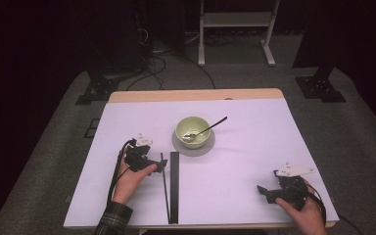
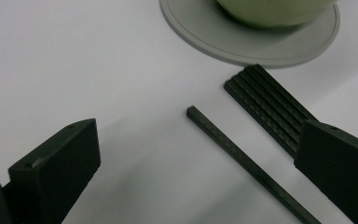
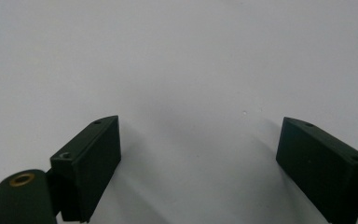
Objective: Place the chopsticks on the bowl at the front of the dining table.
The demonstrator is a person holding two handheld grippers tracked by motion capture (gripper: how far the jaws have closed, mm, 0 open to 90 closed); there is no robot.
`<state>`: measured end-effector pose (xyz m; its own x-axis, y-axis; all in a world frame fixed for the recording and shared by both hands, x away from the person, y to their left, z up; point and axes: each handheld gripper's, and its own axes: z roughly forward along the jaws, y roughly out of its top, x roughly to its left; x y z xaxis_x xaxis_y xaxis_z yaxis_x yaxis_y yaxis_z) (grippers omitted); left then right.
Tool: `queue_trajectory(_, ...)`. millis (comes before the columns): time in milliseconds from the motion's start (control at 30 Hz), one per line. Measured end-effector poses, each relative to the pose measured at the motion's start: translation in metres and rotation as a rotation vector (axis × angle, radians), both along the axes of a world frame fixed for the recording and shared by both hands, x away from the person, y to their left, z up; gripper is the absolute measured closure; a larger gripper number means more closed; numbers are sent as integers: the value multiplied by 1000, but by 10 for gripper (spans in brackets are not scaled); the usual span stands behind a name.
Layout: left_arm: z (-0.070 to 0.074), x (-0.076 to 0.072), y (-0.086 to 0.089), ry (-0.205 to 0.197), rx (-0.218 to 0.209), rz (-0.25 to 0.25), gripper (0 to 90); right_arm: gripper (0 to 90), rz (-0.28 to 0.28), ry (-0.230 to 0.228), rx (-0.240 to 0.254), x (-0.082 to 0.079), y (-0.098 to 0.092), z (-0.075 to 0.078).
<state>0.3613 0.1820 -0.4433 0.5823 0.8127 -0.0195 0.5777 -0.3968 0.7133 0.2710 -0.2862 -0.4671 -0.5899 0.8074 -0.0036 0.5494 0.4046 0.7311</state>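
White table [image 1: 235, 161] carries my work: I keep the left gripper [image 1: 160, 165] spread around the single chopstick [image 2: 251, 164], near-left of the bowl [image 1: 192, 131], ready to pinch; right gripper [image 1: 266, 192] rests spread, holding nothing.

Thin black stick [image 2: 247, 161] flat on white table [image 1: 254, 147], lengthwise toward person, just left of wider black ribbed strip [image 2: 270, 109], not touching.

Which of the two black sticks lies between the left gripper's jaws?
The thin single chopstick, lying apart on the table; the wider ribbed strip sits beside it, partly behind one jaw of the left gripper.
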Motion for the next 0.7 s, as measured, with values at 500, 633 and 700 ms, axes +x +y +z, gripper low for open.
queue_trajectory(500,1,-29,2,3,-6,-15,0,121,0,0,0,0,0,0)
queue_trajectory(633,1,-36,3,-3,-16,-19,0,122,1,-1,0,0,0,0)
queue_trajectory(700,1,-39,3,-1,-19,-21,0,122,0,-1,0,0,0,0)
